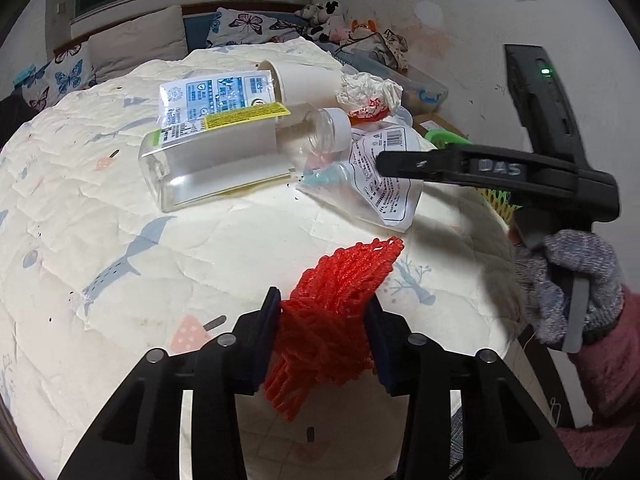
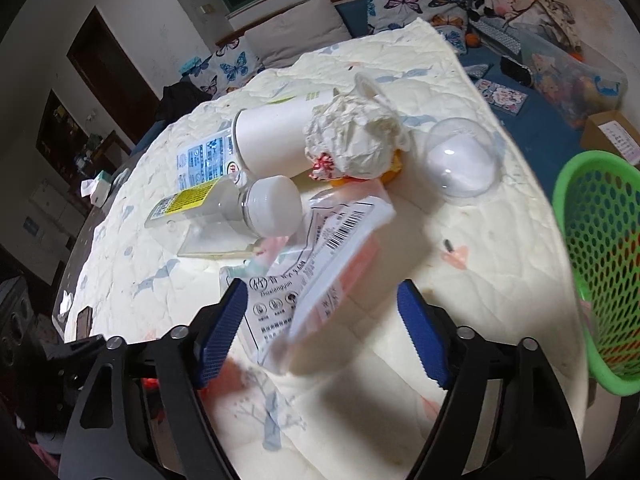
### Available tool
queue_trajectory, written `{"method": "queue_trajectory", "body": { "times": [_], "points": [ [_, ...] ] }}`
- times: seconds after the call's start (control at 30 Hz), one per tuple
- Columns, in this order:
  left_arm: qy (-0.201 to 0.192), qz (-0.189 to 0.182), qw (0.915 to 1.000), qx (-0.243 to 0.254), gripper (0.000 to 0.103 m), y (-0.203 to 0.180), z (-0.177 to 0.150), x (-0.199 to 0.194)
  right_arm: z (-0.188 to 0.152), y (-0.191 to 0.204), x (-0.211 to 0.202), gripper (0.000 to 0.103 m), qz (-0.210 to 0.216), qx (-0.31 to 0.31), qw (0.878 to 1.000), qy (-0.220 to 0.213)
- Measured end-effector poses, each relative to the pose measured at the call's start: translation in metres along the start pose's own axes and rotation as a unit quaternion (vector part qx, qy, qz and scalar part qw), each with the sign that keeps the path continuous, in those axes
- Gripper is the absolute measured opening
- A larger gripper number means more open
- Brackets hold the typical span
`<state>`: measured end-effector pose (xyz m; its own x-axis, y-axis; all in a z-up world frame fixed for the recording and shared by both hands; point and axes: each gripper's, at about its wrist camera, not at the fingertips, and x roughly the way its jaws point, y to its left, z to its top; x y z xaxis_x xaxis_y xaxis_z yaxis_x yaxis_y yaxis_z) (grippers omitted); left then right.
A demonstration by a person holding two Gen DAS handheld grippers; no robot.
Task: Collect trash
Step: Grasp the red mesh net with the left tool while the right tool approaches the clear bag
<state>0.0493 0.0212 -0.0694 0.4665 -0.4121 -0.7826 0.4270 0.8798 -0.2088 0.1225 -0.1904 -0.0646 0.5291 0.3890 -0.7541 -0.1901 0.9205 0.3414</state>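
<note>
Cream quilted bedding [image 1: 132, 240] printed with blue birds covers the bed where the trash lies. At its near edge the left claw [image 1: 325, 328] is clenched on a bunched red plastic mesh net [image 1: 332, 312], both pads pressing into it. Further back lie a clear square plastic bottle with a white cap [image 1: 224, 156], a white paper cup [image 1: 304, 82] and crumpled white paper [image 1: 370, 90]. The right claw [image 2: 320, 336] stands released, its blue pads either side of a flat printed plastic wrapper [image 2: 316, 280] without touching. A green perforated basket [image 2: 600, 264] sits just right.
</note>
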Motion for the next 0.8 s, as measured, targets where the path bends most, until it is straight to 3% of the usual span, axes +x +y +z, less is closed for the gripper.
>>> {"method": "queue_trajectory", "body": {
  "times": [0.2,0.33,0.43,0.8],
  "points": [
    [-0.006,-0.003,1.0,-0.004,0.031,0.002,0.0,-0.006,0.0,-0.001,0.016,0.058,0.009,0.008,1.0,0.017],
    [-0.011,-0.004,0.9999,-0.007,0.029,0.002,0.0,-0.012,-0.002,-0.005,0.012,0.035,0.021,0.015,1.0,0.015],
    [-0.018,-0.007,0.9998,-0.007,0.029,0.0,0.002,-0.016,-0.003,-0.007,0.007,0.024,0.026,0.018,0.999,0.011],
    [-0.032,-0.016,0.9993,-0.009,0.029,-0.005,0.011,-0.023,-0.015,-0.011,-0.023,0.012,0.026,0.014,0.999,-0.018]
  ]
}}
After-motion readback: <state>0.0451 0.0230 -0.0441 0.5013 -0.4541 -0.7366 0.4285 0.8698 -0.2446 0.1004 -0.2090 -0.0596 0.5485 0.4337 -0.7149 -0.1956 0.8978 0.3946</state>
